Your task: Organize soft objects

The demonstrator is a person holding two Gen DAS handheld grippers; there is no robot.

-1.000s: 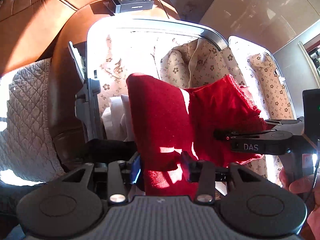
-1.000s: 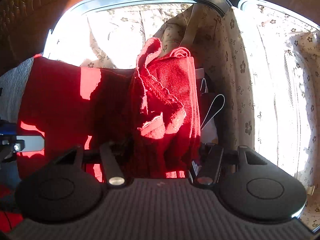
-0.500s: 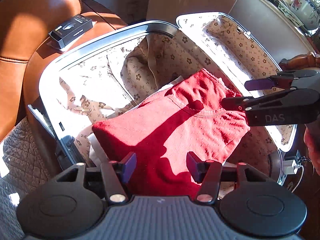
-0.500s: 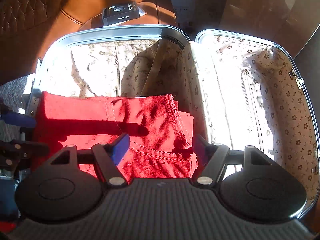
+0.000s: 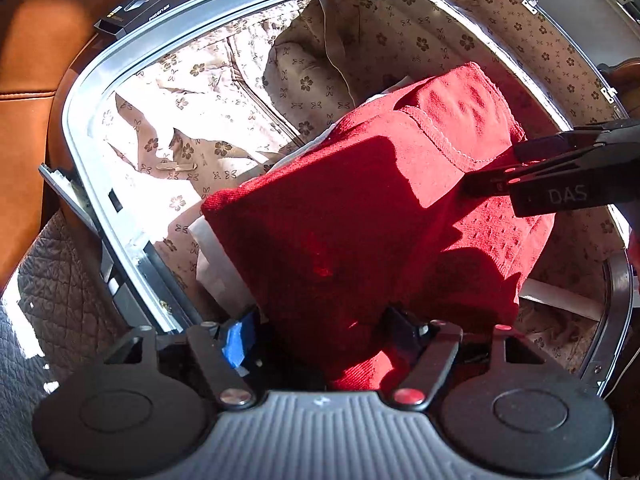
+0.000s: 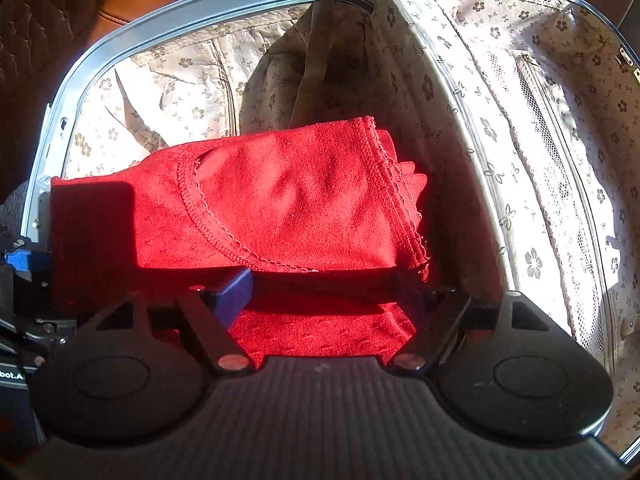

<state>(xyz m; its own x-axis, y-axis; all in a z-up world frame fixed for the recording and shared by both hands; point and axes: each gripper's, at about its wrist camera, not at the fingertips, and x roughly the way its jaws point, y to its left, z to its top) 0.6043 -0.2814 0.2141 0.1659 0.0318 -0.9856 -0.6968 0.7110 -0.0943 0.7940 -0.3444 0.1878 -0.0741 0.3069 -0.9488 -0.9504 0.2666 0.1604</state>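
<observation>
**Folded red garment held over the open suitcase**

The red knit garment (image 6: 280,200), folded into a thick slab, sits in the near part of the suitcase's (image 5: 80,92) left half, over the flowered lining (image 6: 192,64), with its right end close to the centre divider. Something white (image 5: 216,256) lies under its left end.

The left tongs (image 5: 320,344) have the garment's near left end between their fingers; cloth fills the gap, so they look clamped on it, though the contact itself is in shadow. The right tongs (image 6: 324,292) stand apart, one blue-padded finger (image 6: 232,292) at the left and the other at the right, with the fold's near edge lying between them and not visibly pinched.

To finish this placing well, I would lower both ends level so the fold stays square, let the cloth settle flat on the pile beneath, then let go and draw each pair of tongs straight back so no finger drags the hem (image 6: 396,200) open. A light press on top might help it lie compact.

Hard to judge: whether the garment already rests fully on what lies below, since its underside is hidden. Strong sun washes out the lining on the left and far side. The suitcase's right half (image 6: 560,140) appears bare but is cut off at the frame edge. A dark box (image 5: 144,4) sits on the brown leather seat (image 5: 24,120) beyond the case.
</observation>
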